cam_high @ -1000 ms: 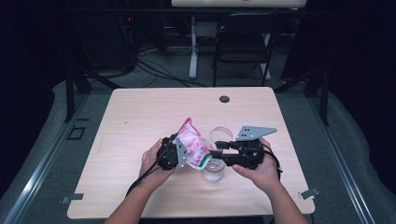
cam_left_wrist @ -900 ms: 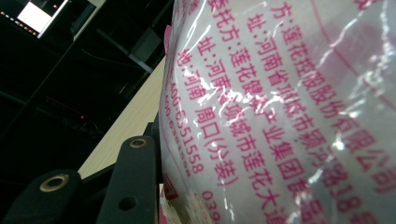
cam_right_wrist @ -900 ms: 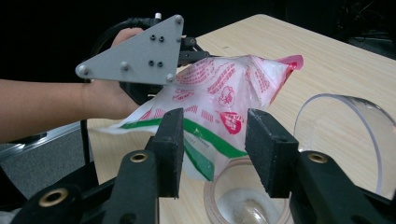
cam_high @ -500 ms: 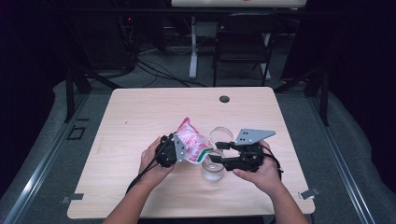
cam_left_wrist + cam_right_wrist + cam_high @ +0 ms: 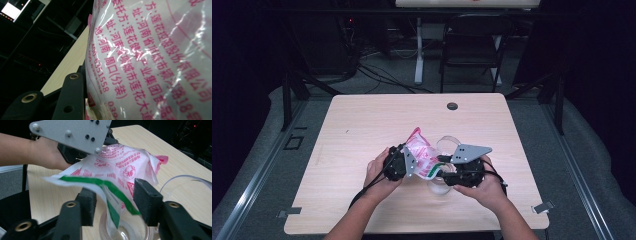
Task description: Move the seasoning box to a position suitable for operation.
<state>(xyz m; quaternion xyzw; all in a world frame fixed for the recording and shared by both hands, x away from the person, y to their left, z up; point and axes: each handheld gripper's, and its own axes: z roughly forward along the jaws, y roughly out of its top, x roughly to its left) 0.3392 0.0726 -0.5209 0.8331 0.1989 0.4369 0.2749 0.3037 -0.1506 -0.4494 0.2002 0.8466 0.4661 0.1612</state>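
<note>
While the bag [image 5: 117,167] is clamped by the left gripper [image 5: 404,162] and tipped over the cup [image 5: 125,230], the right gripper [image 5: 112,205] is spread around its corner; nothing poured yet.

The plastic bag [image 5: 155,62] bears pink Chinese print, including "河南省" and the digits "400-6351558".

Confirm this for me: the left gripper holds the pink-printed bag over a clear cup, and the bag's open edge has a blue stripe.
One detail is wrong: the stripe along the bag's open edge is green, not blue, as the right gripper view shows. The rest stands: the left gripper holds the bag above the clear cup, with the green-striped corner dipping into the cup's mouth between the right gripper's open jaws.
</note>
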